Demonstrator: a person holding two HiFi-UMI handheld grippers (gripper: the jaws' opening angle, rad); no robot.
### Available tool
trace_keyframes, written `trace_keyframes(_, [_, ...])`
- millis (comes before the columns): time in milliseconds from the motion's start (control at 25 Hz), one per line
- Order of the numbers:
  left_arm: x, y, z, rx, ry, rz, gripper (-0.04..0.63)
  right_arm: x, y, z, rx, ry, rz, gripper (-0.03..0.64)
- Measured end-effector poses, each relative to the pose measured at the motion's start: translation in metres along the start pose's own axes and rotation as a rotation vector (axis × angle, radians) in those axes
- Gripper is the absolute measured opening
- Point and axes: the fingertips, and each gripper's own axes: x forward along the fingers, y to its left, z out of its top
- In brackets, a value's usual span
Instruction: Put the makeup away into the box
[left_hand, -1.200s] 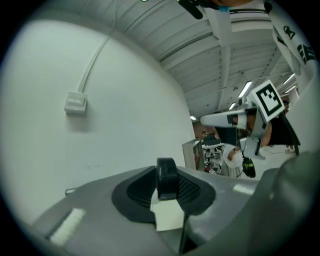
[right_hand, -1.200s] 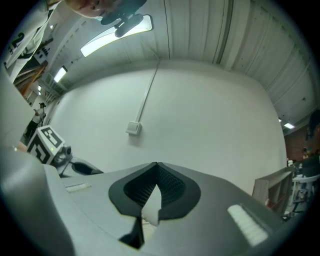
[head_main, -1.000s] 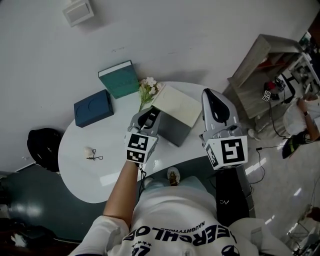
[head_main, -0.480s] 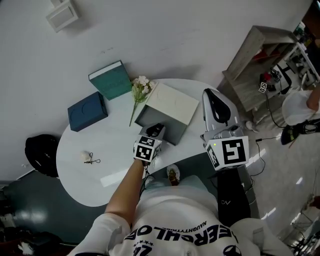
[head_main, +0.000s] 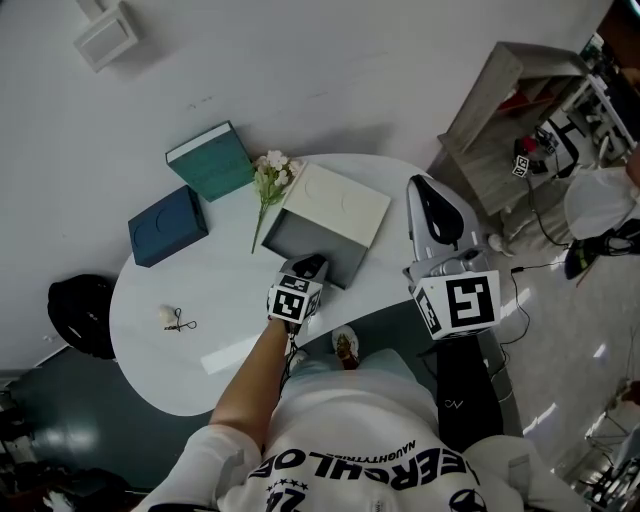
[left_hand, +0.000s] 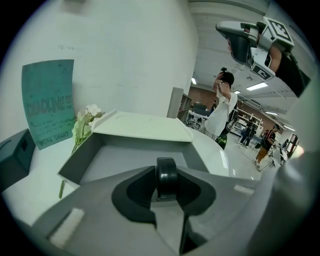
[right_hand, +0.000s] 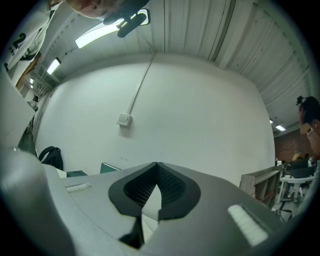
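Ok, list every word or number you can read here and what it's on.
Shirt: upside down, seems "ERCHLOE"; the smaller line above it is blurred.
Teal box: print too blurred to read.
Compact: no print shows.
Marker cubes: patterns only, no words.

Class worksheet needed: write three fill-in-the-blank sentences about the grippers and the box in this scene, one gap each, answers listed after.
1. The left gripper is shut on a small round ___ makeup item.
2. The grey box stands ___, its pale lid tipped back.
3. The right gripper, raised with its jaws together, holds ___.

Missing words: black; open; nothing
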Motion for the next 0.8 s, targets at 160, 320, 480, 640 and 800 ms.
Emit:
trace_keyframes(160, [0.003,0.001,-0.003,0.029,0.011,0.016,0.089,-0.002,-0.003,0.001,0.0,-0.008,-0.004,0.029])
trace_keyframes(320, [0.006,-0.002,-0.004,0.032,-0.003,-0.001,0.172,-0.001,-0.003,-0.001,0.004,-0.003,-0.003,0.029])
trace_keyframes(480, [0.006,-0.005,-0.004,0.037,-0.003,-0.013,0.198,0.002,-0.001,-0.001,0.004,-0.003,0.008,0.029])
trace_keyframes(640, [0.006,-0.008,-0.004,0.027,0.003,-0.026,0.235,0.003,0.0,-0.002,0.006,-0.006,0.012,0.029])
trace_keyframes(800, [0.003,-0.009,-0.002,0.022,0.0,-0.021,0.245,0.005,0.001,0.001,0.007,-0.011,0.017,0.029])
